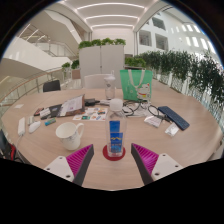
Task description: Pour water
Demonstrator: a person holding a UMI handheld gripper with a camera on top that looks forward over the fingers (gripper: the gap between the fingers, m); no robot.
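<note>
Ahead, water bottle (116, 133) on red coaster (114, 153) (fingers (74, 160) apart).

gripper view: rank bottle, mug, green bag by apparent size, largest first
1. green bag, though it stands at the table's far side, so it is likely larger still.
2. bottle, just ahead of the open gripper, on a red coaster.
3. mug, close to the bottle in apparent size; nearness makes this unsure.
</note>
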